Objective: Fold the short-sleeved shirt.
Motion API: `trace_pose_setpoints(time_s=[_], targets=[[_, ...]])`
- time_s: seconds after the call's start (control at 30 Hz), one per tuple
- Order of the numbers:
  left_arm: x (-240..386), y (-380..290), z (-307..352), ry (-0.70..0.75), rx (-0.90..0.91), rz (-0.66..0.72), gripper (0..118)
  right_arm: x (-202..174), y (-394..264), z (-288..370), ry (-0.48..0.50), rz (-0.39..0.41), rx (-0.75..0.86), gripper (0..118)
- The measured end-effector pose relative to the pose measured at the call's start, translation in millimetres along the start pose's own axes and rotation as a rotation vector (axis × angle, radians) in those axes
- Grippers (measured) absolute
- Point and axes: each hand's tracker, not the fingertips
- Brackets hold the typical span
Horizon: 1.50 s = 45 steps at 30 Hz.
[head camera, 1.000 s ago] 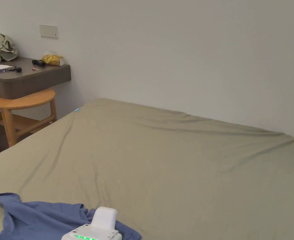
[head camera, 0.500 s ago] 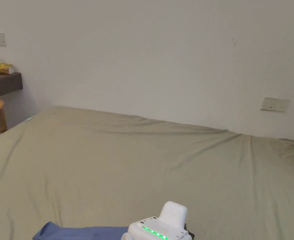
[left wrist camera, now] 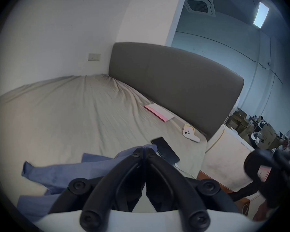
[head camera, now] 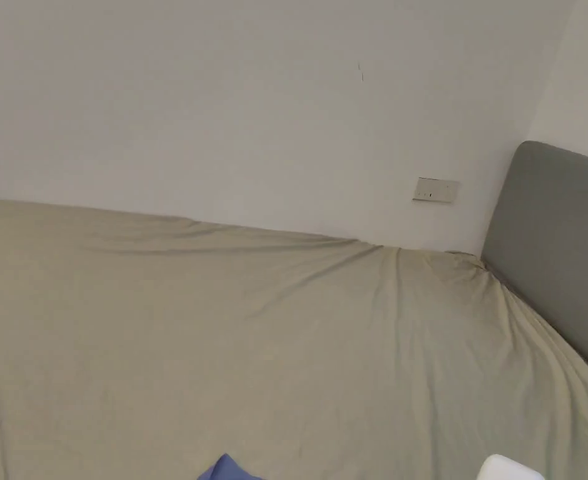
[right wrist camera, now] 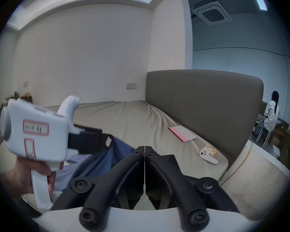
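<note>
Your blue shirt (left wrist camera: 60,172) lies rumpled on the bed (left wrist camera: 57,118), soft cloth behind your left gripper (left wrist camera: 144,152), whose jaws are pressed together. Right gripper (right wrist camera: 144,149) jaws meet too. Beyond them: glossy black phone (left wrist camera: 165,150), flat pink booklet (left wrist camera: 158,112), padded headboard (left wrist camera: 174,78).

- A bed sheet (head camera: 236,325), olive-beige and creased, covers the mattress.
- A grey padded headboard (left wrist camera: 174,78) stands at the bed's end.
- A pink-edged booklet (left wrist camera: 159,112) lies near the headboard.
- A dark phone (left wrist camera: 165,150) lies on the sheet.
- A small white controller (left wrist camera: 190,132) lies beside the headboard.
- A wall switch plate (head camera: 435,189) is mounted on the white wall.
- A seated person (right wrist camera: 271,111) appears beyond the bed.
</note>
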Motion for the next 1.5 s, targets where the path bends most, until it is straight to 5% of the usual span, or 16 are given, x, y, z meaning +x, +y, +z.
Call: trace_pose_setpoints(time_s=[0.03,0.07,0.13,0.17,0.37,0.7,0.73,0.77,0.83,0.9,1.0,1.13,1.17,1.23,1.27,1.5], targets=[[2,-7,-4,0.009,-0.025,0.003,5,4,-1,1,-0.007,-0.009,-0.004,1],[-1,-13,-5,0.006,-0.044,0.013,32,7,-2,2,-0.012,-0.019,-0.008,1],[-13,-25,-11,-0.041,-0.153,0.065,111,10,-4,3,-0.013,-0.038,-0.016,1],[-20,-30,-8,-0.055,-0.162,0.101,117,9,-5,3,-0.013,-0.043,-0.021,1],[-82,-18,80,0.084,-0.040,0.167,112,-10,2,8,0.036,-0.043,-0.001,1],[-193,-25,332,0.554,0.204,0.251,106,-97,29,19,0.245,0.015,0.078,2],[-198,-37,352,0.567,0.212,0.288,95,-108,30,22,0.265,0.021,0.084,2],[-202,-50,369,0.575,0.224,0.321,65,-117,30,24,0.286,0.027,0.089,2],[-208,-75,396,0.595,0.198,0.379,45,-137,31,28,0.319,0.029,0.092,2],[-204,-96,407,0.678,0.182,0.380,10,-153,29,32,0.367,0.017,0.087,2],[-211,-120,414,0.685,0.149,0.381,2,-175,27,36,0.416,0.027,0.071,2],[-236,-123,409,0.586,0.166,0.477,2,-191,27,42,0.444,0.112,0.085,2],[-244,-120,402,0.590,0.132,0.482,12,-193,28,44,0.440,0.129,0.093,2],[-268,-117,377,0.597,0.014,0.502,69,-192,29,43,0.436,0.145,0.096,2],[-283,-120,362,0.576,-0.053,0.510,88,-191,30,42,0.434,0.147,0.096,2],[-362,-167,255,0.665,-0.356,0.613,88,-169,28,24,0.357,0.138,0.060,2]])
